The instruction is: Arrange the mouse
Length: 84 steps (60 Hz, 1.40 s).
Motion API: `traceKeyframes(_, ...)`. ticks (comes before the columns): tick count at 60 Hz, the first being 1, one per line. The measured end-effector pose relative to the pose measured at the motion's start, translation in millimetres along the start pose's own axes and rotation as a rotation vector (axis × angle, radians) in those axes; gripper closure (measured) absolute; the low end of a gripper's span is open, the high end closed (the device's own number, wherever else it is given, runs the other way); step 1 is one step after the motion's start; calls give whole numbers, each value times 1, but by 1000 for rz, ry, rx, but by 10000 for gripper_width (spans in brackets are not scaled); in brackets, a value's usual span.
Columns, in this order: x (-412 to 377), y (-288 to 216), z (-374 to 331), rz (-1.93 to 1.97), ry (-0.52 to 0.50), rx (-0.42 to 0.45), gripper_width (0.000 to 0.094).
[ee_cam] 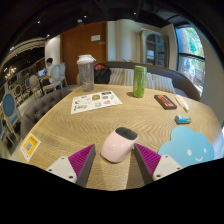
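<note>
A pale pink mouse [118, 144] with a dark top end lies on the wooden table [90, 125], between my fingertips and reaching a little ahead of them. My gripper [113, 158] is open; the magenta pads [82, 157] stand apart on either side of the mouse with a gap at each side. The mouse rests on the table on its own. A light blue cloud-shaped mat [190, 148] lies just right of the right finger.
Beyond the mouse stand a clear jug [86, 72], a green can [139, 81] and a printed sheet [96, 100]. A dark flat item [166, 101] and a small blue object [183, 119] lie to the right. A yellow card [30, 146] lies left. A person sits far back left.
</note>
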State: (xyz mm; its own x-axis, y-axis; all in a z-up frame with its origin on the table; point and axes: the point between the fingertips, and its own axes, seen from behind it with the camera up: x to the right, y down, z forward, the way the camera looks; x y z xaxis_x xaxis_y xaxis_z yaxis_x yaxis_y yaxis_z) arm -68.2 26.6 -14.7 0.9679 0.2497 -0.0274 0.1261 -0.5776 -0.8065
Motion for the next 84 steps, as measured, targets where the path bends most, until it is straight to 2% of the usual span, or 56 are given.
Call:
traceKeyframes(11, -3, -17, 23, 9, 16, -3, 154)
traceKeyframes(14, -2, -20, 27, 14, 26, 1, 204)
traceKeyframes(20, -4, -24, 33, 14, 33, 11, 383)
traceKeyframes(26, -5, -23, 33, 18, 40, 9, 387)
traceKeyframes(36, -10, -24, 25, -9, 10, 13, 480)
traceKeyframes(41, 3, -55, -3, -30, 13, 119, 494)
traceKeyframes(47, 72, -92, -55, 19, 127, 247, 496)
traceKeyframes(50, 113, -94, -76, 26, 179, 264, 497)
traceKeyframes(54, 169, -81, -91, 54, 260, 240, 498)
traceKeyframes(60, 237, -35, -97, 98, 351, 152, 499)
traceKeyframes(69, 271, 32, -72, 175, 339, 21, 498)
traceKeyframes(70, 272, 37, -71, 181, 331, 8, 493)
traceKeyframes(72, 273, 33, -69, 198, 317, 42, 480)
traceKeyframes(79, 273, 36, -70, 195, 289, 11, 381)
traceKeyframes(81, 273, 38, -73, 182, 284, 7, 280)
traceKeyframes(82, 273, 38, -76, 176, 282, 8, 146)
traceKeyframes(83, 272, 39, -80, 170, 282, 12, 63)
traceKeyframes(84, 273, 38, -83, 168, 285, 22, 70)
